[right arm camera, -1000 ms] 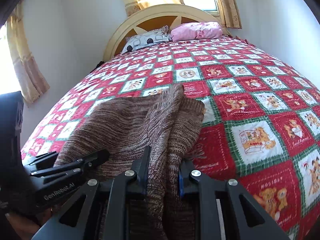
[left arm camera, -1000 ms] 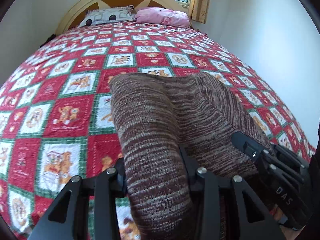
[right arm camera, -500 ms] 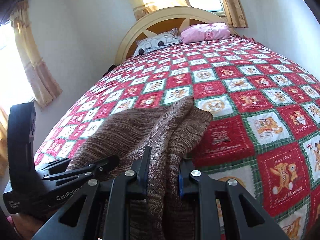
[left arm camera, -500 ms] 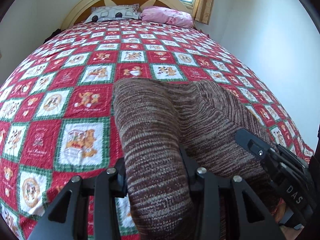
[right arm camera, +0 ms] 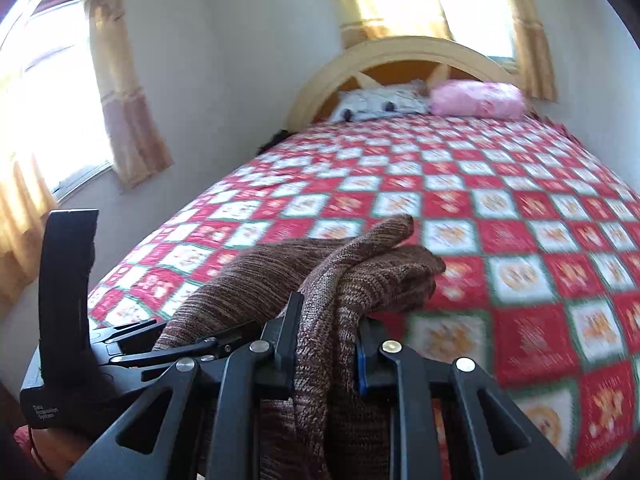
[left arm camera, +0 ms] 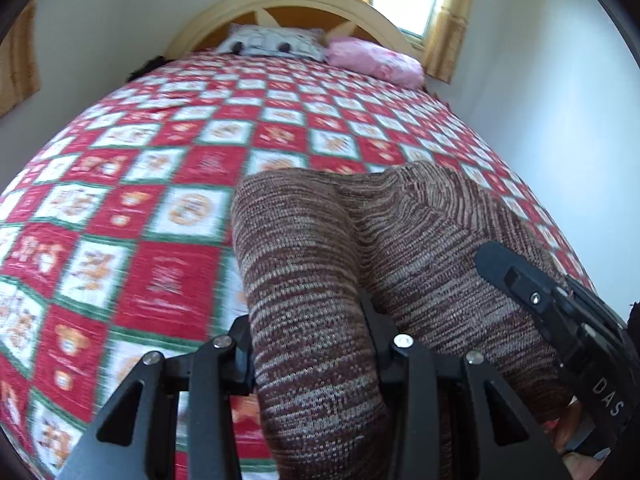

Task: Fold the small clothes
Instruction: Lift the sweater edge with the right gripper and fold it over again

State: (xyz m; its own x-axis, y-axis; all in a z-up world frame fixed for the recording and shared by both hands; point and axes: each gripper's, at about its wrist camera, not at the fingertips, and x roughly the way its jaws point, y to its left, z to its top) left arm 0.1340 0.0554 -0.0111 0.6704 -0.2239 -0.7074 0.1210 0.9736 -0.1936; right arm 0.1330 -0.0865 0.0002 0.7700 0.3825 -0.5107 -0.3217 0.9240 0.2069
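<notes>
Left wrist view: the left gripper point(left arm camera: 308, 344) is clamped on a thick fold of the brown knit garment point(left arm camera: 360, 240), which drapes forward onto the red patchwork bedspread point(left arm camera: 160, 200). The right gripper point(left arm camera: 560, 320) grips its far edge.

Right wrist view: the right gripper point(right arm camera: 328, 344) is clamped on bunched knit garment point(right arm camera: 360, 272); the left gripper point(right arm camera: 132, 340) sits at left.

I see one brown-and-cream marled knit garment point(left arm camera: 320, 280), thick and bunched. A wide fold of it is pinched in my left tongs point(left arm camera: 312, 344), a narrower gathered edge in my right tongs point(right arm camera: 326, 340). Between the tongs it spans loosely; beyond them its end droops towards the bed.
</notes>
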